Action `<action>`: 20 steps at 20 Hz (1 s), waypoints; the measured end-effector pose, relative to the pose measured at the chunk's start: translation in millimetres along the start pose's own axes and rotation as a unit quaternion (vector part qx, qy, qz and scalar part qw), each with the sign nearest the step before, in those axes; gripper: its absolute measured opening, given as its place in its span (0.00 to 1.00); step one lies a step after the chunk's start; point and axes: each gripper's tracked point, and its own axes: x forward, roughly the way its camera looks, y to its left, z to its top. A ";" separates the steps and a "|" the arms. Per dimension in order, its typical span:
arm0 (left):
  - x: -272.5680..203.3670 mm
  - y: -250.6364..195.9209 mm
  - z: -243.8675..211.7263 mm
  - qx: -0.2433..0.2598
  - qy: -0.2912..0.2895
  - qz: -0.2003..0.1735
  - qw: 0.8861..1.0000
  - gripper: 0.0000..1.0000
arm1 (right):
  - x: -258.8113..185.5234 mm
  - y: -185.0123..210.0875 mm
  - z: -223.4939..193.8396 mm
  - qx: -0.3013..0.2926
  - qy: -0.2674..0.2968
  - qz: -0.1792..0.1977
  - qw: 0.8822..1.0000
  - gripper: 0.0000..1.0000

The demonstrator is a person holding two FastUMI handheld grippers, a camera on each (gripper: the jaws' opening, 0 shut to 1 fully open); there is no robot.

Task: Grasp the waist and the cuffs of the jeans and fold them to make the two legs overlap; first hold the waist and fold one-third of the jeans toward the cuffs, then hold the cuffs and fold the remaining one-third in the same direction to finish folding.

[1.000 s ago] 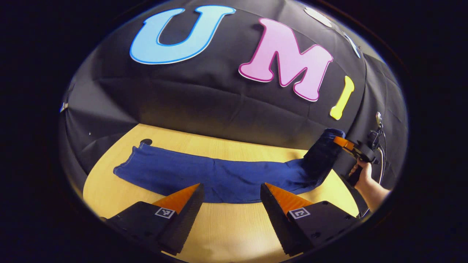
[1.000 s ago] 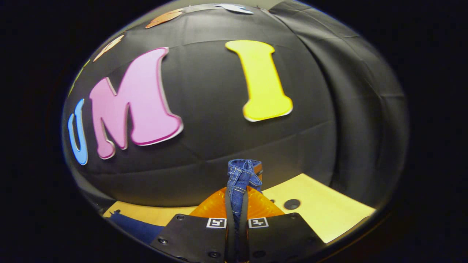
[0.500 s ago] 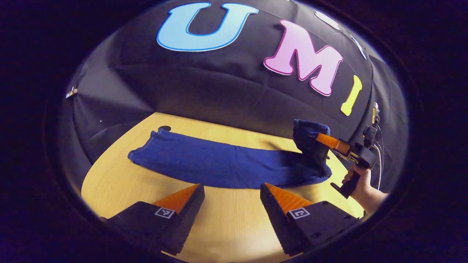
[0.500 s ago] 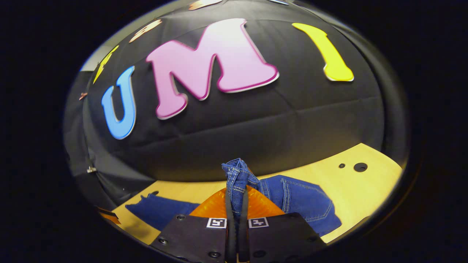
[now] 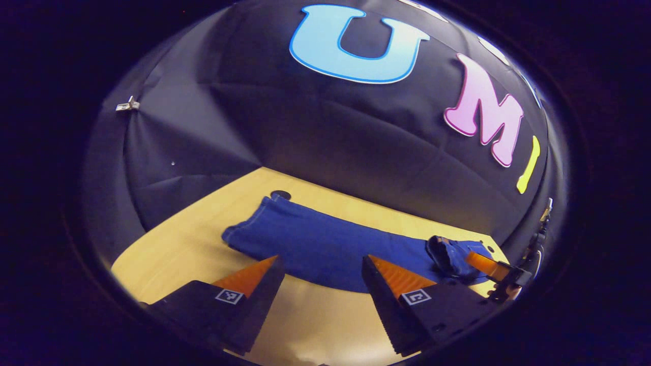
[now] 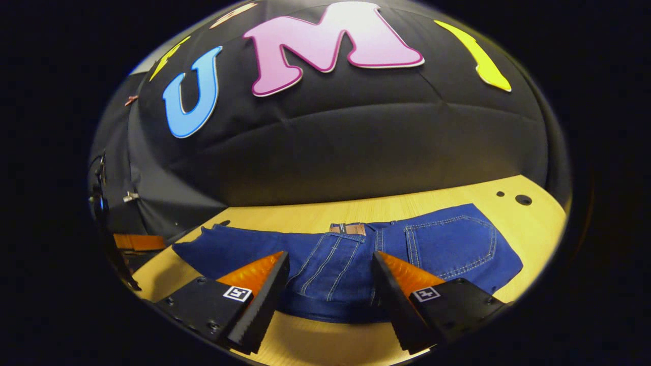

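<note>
Two grippers hang with jaws apart, empty, over the jeans [image 6: 351,264], which lie lengthwise across the tabletop [image 5: 193,244], waist end already folded over. The cuffs [image 5: 249,226] lie ahead of the left gripper [image 5: 320,272], nearer it than the right gripper [image 6: 330,274].

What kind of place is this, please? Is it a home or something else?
Probably a recording booth, not a home: black cloth wall behind a bare wooden table with jeans laid on it, and handheld grippers with marker tags.

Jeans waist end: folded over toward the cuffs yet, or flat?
Folded over. In the right gripper view the waist lies on top of the jeans legs, back pocket up, and the right gripper is open above it.
</note>
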 end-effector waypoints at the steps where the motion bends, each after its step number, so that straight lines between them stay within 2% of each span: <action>1: 6.4 17.4 4.5 0.005 -0.006 0.016 1.000 0.97 | -4.0 2.3 0.5 -0.003 -0.002 0.001 1.000 0.98; 2: 14.2 33.3 9.6 0.006 -0.010 0.030 0.999 0.96 | -9.3 3.6 0.6 -0.005 -0.004 0.001 1.000 0.98; 3: 22.3 46.7 14.4 0.001 -0.012 0.038 0.999 0.96 | -13.0 3.4 1.0 -0.005 -0.006 0.000 1.000 0.89; 4: 32.3 58.0 14.8 -0.004 -0.007 0.044 0.999 0.96 | -15.4 3.3 1.2 -0.003 -0.007 -0.001 1.000 0.98; 9: 83.4 101.0 6.7 0.002 0.031 0.084 0.996 0.97 | -31.7 -5.4 -5.4 -0.014 0.001 -0.013 1.000 0.97; 11: 95.1 99.1 -6.0 -0.015 0.061 0.071 0.996 0.96 | -34.3 -6.0 -14.1 -0.026 0.012 -0.005 1.000 0.97; 13: 98.1 102.8 -17.3 -0.013 0.093 0.083 0.992 0.95 | -38.3 -15.6 -32.6 -0.028 0.044 -0.013 0.999 0.97; 14: 102.7 101.9 -13.7 0.004 0.091 0.084 0.992 0.94 | -40.5 -16.3 -37.3 -0.015 0.050 -0.013 0.999 0.98; 17: 103.3 92.5 -20.6 0.048 0.118 0.080 0.989 0.81 | -46.2 -15.2 -41.7 0.015 0.050 -0.013 0.999 0.98; 19: 110.3 86.0 -25.5 0.076 0.133 0.076 0.985 0.81 | -49.4 -13.5 -45.8 0.011 0.055 -0.013 0.998 0.98; 20: 113.7 81.2 -25.2 0.075 0.135 0.061 0.986 0.80 | -50.5 -12.2 -47.5 0.008 0.057 -0.010 0.998 0.98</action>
